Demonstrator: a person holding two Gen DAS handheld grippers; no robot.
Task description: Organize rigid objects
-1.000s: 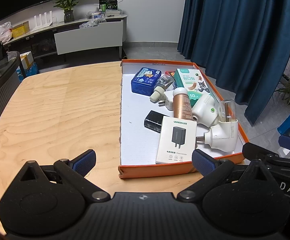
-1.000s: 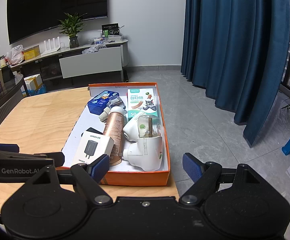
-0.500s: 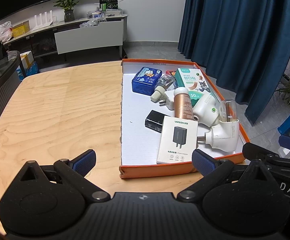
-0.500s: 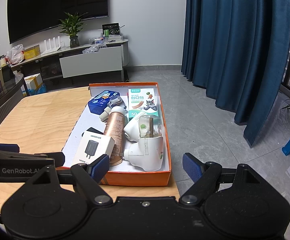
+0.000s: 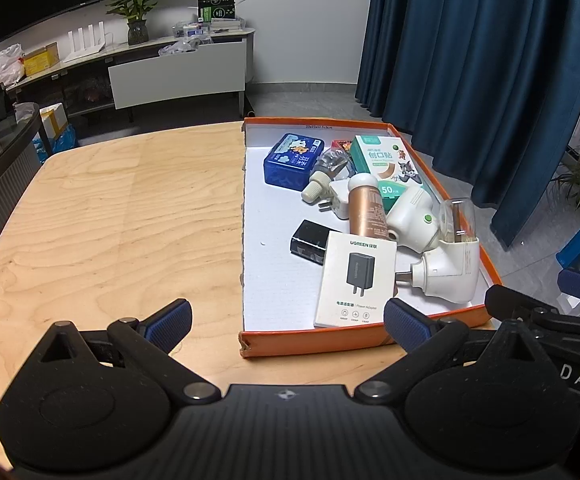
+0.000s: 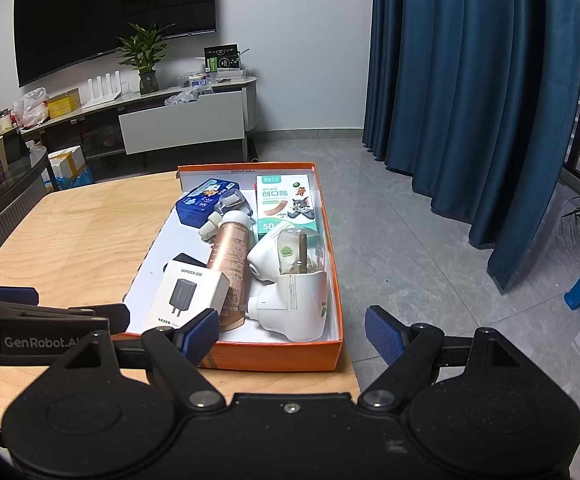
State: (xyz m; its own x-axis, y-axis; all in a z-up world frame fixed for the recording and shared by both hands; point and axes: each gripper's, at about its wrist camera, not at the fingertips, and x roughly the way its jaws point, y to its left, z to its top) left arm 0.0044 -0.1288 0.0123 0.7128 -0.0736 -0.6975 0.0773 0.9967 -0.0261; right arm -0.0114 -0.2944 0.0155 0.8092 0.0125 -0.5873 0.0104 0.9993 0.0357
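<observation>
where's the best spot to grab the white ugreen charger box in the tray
Probably across the two long edges of the UGREEN box, coming from above. It lies flat, face up, its far end resting on the black adapter, with bare tray floor on its left side for a finger.

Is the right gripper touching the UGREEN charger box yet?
Apart. The left wrist view shows the UGREEN charger box lying free in the orange tray, no gripper on it.

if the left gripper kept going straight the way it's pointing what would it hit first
Most likely the near wall of the orange box, which sits right ahead of the open left gripper. If it rides above that wall, the white UGREEN charger box comes next; height is unclear.
</observation>
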